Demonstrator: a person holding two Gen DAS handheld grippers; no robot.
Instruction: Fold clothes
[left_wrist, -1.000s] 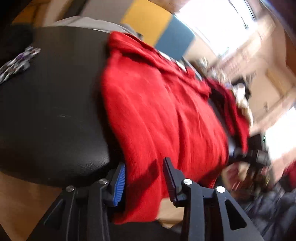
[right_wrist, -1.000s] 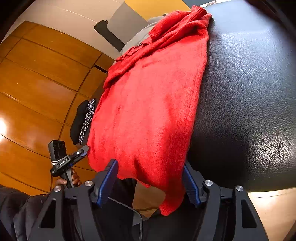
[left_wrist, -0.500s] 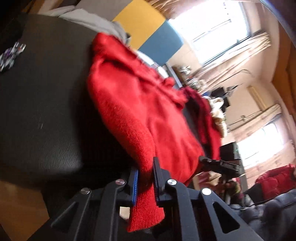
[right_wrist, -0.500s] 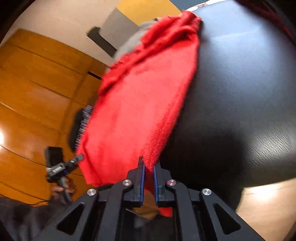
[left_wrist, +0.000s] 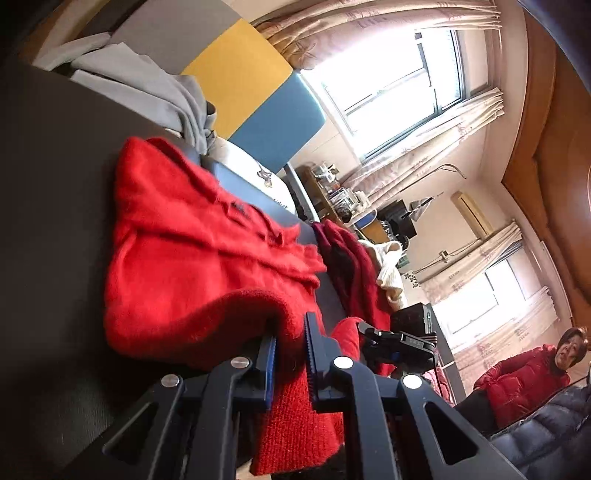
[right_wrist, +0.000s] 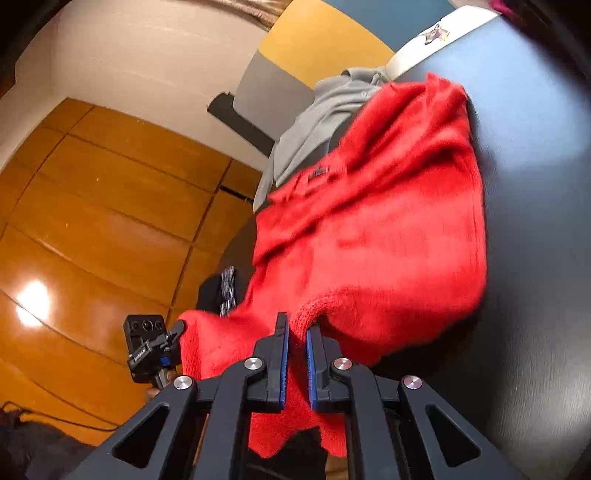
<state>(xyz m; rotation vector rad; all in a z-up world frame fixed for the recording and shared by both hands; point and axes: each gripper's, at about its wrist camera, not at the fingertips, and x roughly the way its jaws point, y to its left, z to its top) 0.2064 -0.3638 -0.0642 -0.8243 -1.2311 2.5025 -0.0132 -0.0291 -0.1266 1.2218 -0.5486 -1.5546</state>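
A fuzzy red sweater (left_wrist: 192, 258) (right_wrist: 373, 229) lies on a black leather surface (left_wrist: 48, 206) (right_wrist: 535, 229). My left gripper (left_wrist: 290, 334) is shut on the sweater's ribbed hem at one near corner, and the hem is raised and curled over toward the body. My right gripper (right_wrist: 295, 332) is shut on the hem at the other near corner, likewise lifted. Loose hem hangs below both sets of fingers. Each gripper shows in the other's view: the right gripper (left_wrist: 399, 341), the left gripper (right_wrist: 155, 349).
A grey garment (left_wrist: 147, 88) (right_wrist: 325, 122) lies beyond the sweater's collar. A dark red garment (left_wrist: 351, 266) and a cream one (left_wrist: 388, 266) lie farther along. A black patterned cloth (right_wrist: 221, 291) sits at the surface's edge. A person in a red jacket (left_wrist: 524, 380) sits at lower right.
Both grippers went from open around the hem to shut on it, then rose and carried the hem forward over the sweater's body.
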